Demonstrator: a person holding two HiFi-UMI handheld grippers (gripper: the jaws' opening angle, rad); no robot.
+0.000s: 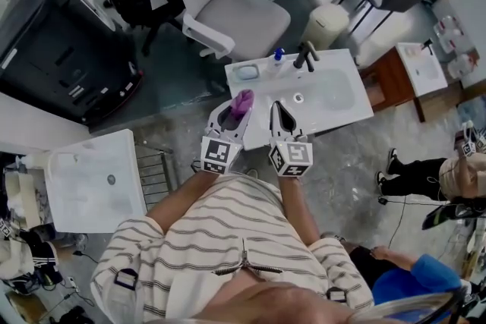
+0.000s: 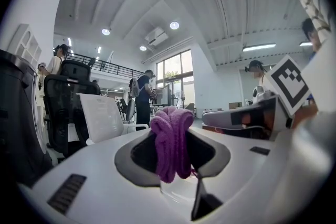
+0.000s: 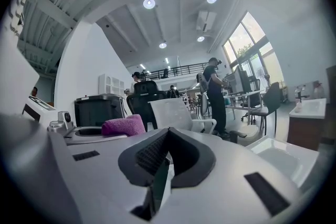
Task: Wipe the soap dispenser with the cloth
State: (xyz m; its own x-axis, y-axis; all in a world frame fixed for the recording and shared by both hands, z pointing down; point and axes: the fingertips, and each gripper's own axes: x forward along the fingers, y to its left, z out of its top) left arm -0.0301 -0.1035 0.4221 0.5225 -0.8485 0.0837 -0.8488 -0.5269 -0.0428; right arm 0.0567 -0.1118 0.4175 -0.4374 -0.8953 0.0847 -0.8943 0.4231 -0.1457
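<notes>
Left gripper (image 1: 237,107): clamped on bunched purple knitted cloth (image 2: 171,136)
Right gripper (image 3: 167,148): jaws together, empty
Risk: small blue-capped soap dispenser (image 1: 278,55) likely topples if wiped unsteadied

Purple cloth (image 2: 170,140): bunched, clamped in the left gripper (image 1: 237,108). Soap dispenser (image 1: 278,55): small, blue-topped, upright on the sink (image 1: 338,61) rim.

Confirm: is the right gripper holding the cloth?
No, the right gripper has its jaws shut on nothing, while the cloth is clamped in the left gripper.
</notes>
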